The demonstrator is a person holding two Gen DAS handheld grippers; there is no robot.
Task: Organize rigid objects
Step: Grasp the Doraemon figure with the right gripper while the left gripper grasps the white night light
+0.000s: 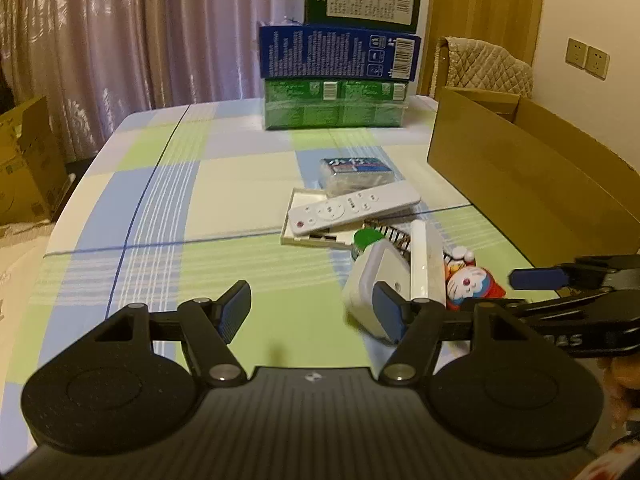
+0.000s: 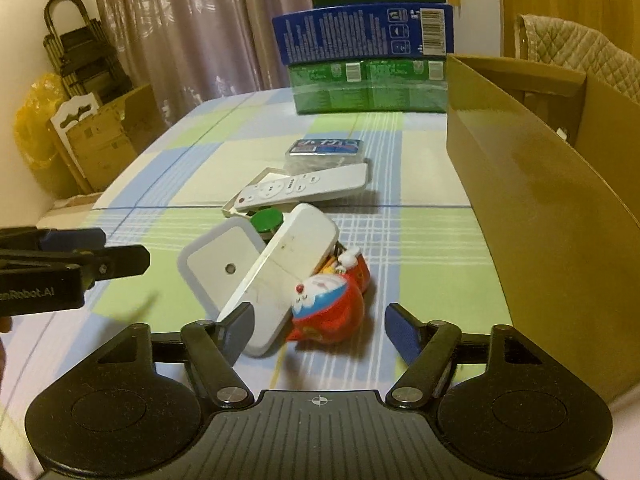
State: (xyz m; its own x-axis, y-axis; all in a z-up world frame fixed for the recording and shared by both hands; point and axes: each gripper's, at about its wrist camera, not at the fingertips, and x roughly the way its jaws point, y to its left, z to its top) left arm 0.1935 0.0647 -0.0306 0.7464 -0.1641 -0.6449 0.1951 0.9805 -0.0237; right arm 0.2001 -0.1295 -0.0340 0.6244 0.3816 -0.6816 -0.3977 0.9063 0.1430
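A pile of small items lies on the checked tablecloth: a white remote (image 1: 352,208) resting on a flat white tray (image 1: 304,236), a clear box with a blue label (image 1: 356,172), a green-capped bottle (image 1: 366,238), a white square device (image 2: 220,268), a long white case (image 2: 288,264) and a red and blue cat toy (image 2: 328,308). My right gripper (image 2: 320,326) stands open around the toy and the near end of the white case; its right pad is clear of the toy. My left gripper (image 1: 310,300) is open and empty, just left of the pile, its right finger in front of the square device.
An open cardboard box (image 2: 540,184) stands right of the pile, its tall wall close to my right gripper. Stacked green and blue cartons (image 1: 340,72) stand at the table's far end. Cardboard boxes (image 1: 24,160) sit on the floor beyond the left table edge.
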